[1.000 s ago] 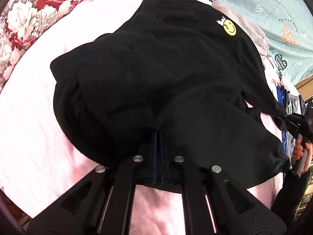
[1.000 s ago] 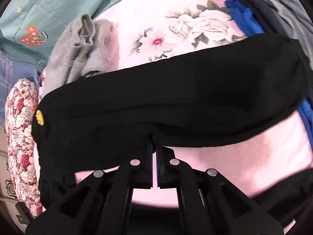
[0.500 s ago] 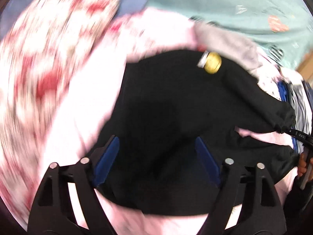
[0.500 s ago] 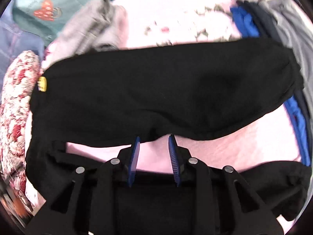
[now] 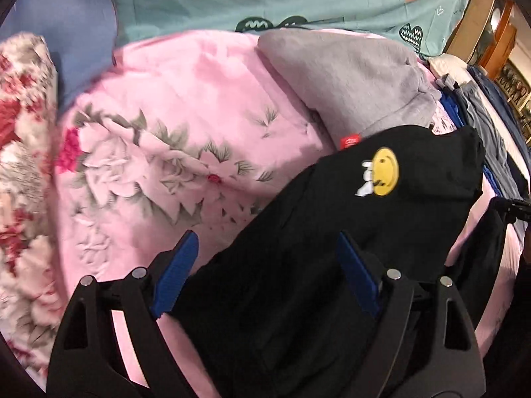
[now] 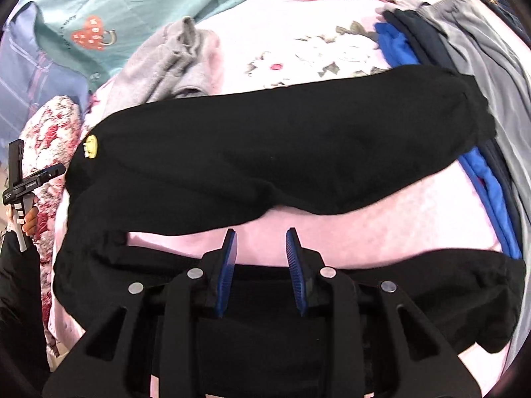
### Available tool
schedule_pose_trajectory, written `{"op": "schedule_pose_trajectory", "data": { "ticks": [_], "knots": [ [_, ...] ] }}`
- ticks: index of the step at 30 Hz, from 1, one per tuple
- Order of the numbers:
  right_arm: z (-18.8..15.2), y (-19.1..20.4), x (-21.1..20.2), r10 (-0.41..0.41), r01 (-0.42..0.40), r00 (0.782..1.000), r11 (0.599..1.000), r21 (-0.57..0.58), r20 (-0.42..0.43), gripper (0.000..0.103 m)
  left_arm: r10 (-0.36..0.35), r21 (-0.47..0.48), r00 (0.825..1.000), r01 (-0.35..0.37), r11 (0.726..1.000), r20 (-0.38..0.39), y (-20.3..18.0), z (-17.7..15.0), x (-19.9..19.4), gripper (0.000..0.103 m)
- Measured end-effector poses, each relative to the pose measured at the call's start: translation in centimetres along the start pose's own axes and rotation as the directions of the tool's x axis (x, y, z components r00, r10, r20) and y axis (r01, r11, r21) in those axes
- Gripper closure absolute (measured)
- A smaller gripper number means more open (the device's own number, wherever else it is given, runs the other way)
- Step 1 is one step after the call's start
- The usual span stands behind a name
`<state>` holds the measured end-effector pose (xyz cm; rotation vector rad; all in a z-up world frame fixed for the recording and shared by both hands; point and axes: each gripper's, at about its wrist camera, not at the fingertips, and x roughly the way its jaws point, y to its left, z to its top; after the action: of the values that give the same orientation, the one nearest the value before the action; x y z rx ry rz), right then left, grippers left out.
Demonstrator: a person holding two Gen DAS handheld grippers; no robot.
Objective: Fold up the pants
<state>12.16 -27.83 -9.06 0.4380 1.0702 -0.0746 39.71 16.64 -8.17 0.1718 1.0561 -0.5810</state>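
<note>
Hiding the near hem of the black pants [image 6: 282, 152], the right gripper [image 6: 262, 242] stands narrowly parted, gripping nothing. The left gripper [image 5: 265, 265], spread wide, has just been closing, its pads clear of the cloth; the pants' far leg runs out of that view.

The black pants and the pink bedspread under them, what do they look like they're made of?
Black pants: soft, matte knit, probably cotton fleece; light-absorbing, gathered cuff, stitched-on smiley patch.
Pink bedspread: smooth printed woven fabric, likely cotton or polyester; floral print, faint sheen.

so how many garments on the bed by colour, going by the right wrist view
black pants: 1
grey garment, crumpled: 1
blue garment: 1
dark navy garment: 1
light grey garment: 1
total: 5 that can be told apart
</note>
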Motion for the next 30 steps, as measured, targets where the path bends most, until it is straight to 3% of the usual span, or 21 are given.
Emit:
{"op": "schedule_pose_trajectory", "data": {
  "ticks": [1,2,3,9,12,14,17,20,23,30],
  "knots": [
    [-0.1,0.0,0.1,-0.014,0.014,1.000,1.000,0.005,-0.003,0.072,-0.017,-0.023,1.000,0.017,1.000,-0.002,0.4,-0.1,0.5,0.049],
    [-0.1,0.0,0.2,-0.023,0.023,1.000,1.000,0.007,-0.006,0.072,-0.045,-0.041,0.999,0.045,0.998,-0.011,0.9,-0.2,1.0,0.096],
    [0.0,0.2,0.4,-0.032,0.033,0.999,0.999,0.006,-0.009,0.072,-0.077,-0.064,0.997,0.076,0.995,-0.020,1.3,-0.2,1.6,0.096],
    [0.7,3.0,1.4,-0.045,0.043,0.999,0.997,-0.056,-0.025,0.072,-0.055,-0.053,0.993,0.061,0.997,0.103,0.7,-1.5,0.2,0.096],
    [1.8,6.6,2.5,-0.027,0.019,0.999,0.983,-0.182,-0.042,0.072,-0.073,-0.053,0.981,0.083,0.995,0.179,0.4,-2.5,-1.3,0.096],
    [3.3,10.0,3.1,0.002,-0.010,1.000,0.949,-0.316,-0.026,0.069,-0.078,-0.047,0.972,0.091,0.995,0.223,0.1,-3.2,-2.1,0.096],
    [5.9,15.4,3.9,0.059,-0.037,0.998,0.852,-0.522,0.025,0.054,-0.085,-0.028,0.963,0.095,0.995,0.255,-0.4,-3.5,-2.9,0.096],
    [8.4,20.9,5.3,0.127,-0.068,0.992,0.690,-0.721,0.028,0.054,-0.103,-0.019,0.954,0.113,0.993,0.281,-0.5,-3.6,-3.5,0.096],
    [11.0,24.9,8.2,0.132,-0.109,0.990,0.570,-0.815,-0.040,0.054,-0.119,-0.013,0.948,0.128,0.992,0.294,-0.4,-3.8,-3.7,0.096],
    [14.1,28.3,13.4,0.093,-0.192,0.981,0.497,-0.846,-0.168,0.057,-0.129,-0.030,0.950,0.144,0.989,0.284,0.0,-4.0,-3.2,0.096]
  ]
}}
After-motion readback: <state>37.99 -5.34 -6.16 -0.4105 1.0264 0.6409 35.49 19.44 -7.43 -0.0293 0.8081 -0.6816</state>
